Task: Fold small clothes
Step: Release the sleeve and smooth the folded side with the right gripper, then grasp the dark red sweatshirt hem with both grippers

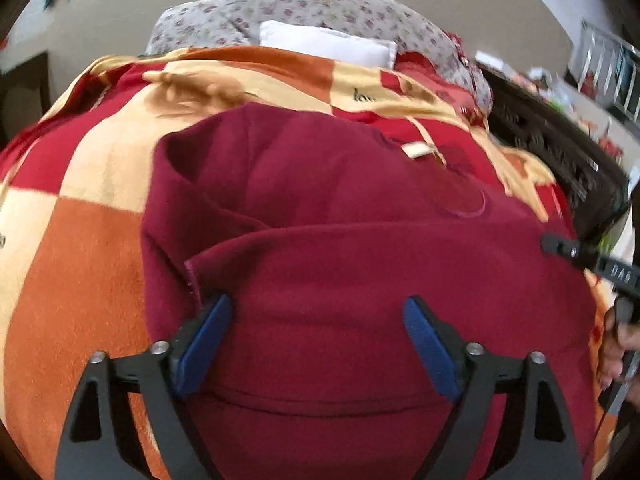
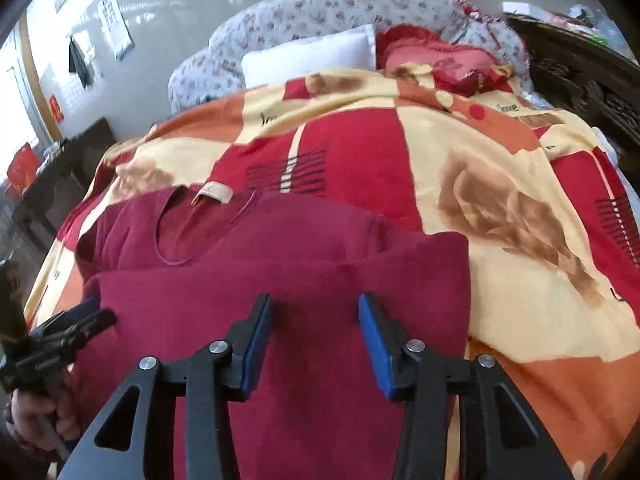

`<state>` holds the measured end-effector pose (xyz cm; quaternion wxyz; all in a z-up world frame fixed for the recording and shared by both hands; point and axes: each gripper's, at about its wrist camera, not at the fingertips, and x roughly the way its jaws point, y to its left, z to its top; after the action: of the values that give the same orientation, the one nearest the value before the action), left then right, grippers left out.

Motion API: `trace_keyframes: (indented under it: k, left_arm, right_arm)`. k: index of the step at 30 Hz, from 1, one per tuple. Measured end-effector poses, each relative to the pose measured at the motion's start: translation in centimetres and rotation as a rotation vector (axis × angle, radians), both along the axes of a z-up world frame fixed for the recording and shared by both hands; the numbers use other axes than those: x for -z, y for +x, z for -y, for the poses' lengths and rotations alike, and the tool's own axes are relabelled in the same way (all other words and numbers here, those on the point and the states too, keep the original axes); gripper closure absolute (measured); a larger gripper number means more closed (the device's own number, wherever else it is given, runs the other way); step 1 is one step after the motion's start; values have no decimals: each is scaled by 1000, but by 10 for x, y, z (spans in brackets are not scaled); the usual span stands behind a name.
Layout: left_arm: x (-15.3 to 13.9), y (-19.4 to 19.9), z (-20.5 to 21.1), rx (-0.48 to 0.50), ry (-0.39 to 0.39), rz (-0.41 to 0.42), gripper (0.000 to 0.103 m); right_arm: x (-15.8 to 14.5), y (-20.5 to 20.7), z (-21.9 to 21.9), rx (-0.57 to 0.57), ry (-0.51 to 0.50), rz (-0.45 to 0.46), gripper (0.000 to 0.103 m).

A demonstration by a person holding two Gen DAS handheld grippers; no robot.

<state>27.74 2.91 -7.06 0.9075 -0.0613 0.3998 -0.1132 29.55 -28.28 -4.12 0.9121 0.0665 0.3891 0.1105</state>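
A dark red knit top (image 1: 340, 208) lies flat on the bed, its lower part folded up over the body, the fold's edge running across the middle. Its round neckline (image 2: 180, 236) and cream label (image 2: 212, 196) face the far side. My left gripper (image 1: 316, 310) hovers over the folded layer, jaws wide open, nothing between the blue pads (image 1: 208, 332). My right gripper (image 2: 315, 306) stands open above the same top (image 2: 320, 272), with only the cloth lying below the pads. The right gripper's fingertips (image 1: 560, 246) show at the right edge in the left wrist view.
A red, orange and cream chequered blanket (image 2: 480, 168) covers the bed. At the far end lie a white pillow (image 2: 312, 56), a red cushion (image 2: 436, 64) and a floral quilt (image 2: 320, 4). Dark carved wooden furniture (image 1: 552, 148) runs along the right. A hand (image 2: 36, 412) holds the left gripper.
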Motion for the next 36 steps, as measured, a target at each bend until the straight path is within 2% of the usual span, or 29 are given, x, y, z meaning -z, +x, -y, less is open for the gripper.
trace_keyframes:
  k: [1, 2, 4, 5, 7, 9, 10, 13, 15, 17, 22, 24, 26, 28, 30, 33, 35, 36]
  left_arm:
    - [1, 2, 4, 20, 15, -11, 0]
    - [1, 5, 9, 38, 41, -26, 0]
    - [2, 5, 11, 32, 54, -42, 0]
    - [0, 6, 9, 33, 40, -52, 0]
    - [-7, 4, 4, 53, -3, -63, 0]
    - [-21, -12, -10, 55, -70, -37, 0]
    - [-29, -23, -16, 46, -75, -15, 0]
    - [-49, -69, -35, 34, -23, 66, 0]
    - [-53, -102, -48, 23, -18, 81, 0]
    - [-51, -135, -60, 21, -13, 67, 0]
    - [-34, -220, -80, 50, -8, 5, 0]
    - [-24, -251, -84, 110, -79, -22, 0]
    - [-14, -281, -85, 172, -159, -44, 0]
    - [-8, -298, -81, 217, -168, -49, 0]
    - [1, -310, -77, 220, -155, -69, 0]
    - [14, -322, -83, 198, -209, -92, 0]
    - [14, -328, -84, 191, -228, -80, 0]
    - [13, -329, -84, 193, -267, -91, 0]
  right_arm:
    - [2, -1, 0, -1, 6, 3, 46]
    - [2, -2, -1, -7, 9, 9, 40]
    - [1, -3, -7, -67, 29, 2, 5]
    - [-1, -4, -11, -88, 31, -15, 0]
    - [-9, -3, -22, -116, -17, -55, 1]
    - [-19, -14, -28, -114, -55, -68, 4]
    - [-26, -22, -30, -109, -69, -63, 4]
    - [-45, -70, -30, -96, -104, -12, 4]
    - [-46, -105, -26, -102, -106, -20, 4]
    - [-44, -140, -23, -104, -111, -15, 4]
    - [-41, -258, -12, -67, -107, 127, 4]
    - [-35, -302, -8, -21, -123, 154, 3]
    - [-25, -333, -4, -14, -75, 152, 3]
    - [-15, -365, -4, -23, -45, 169, 3]
    - [-8, -383, -10, -9, -81, 194, 3]
    - [0, -393, -17, 1, -106, 203, 4]
    - [5, -396, -20, -3, -82, 204, 4]
    - [7, -399, -21, -4, -78, 208, 4]
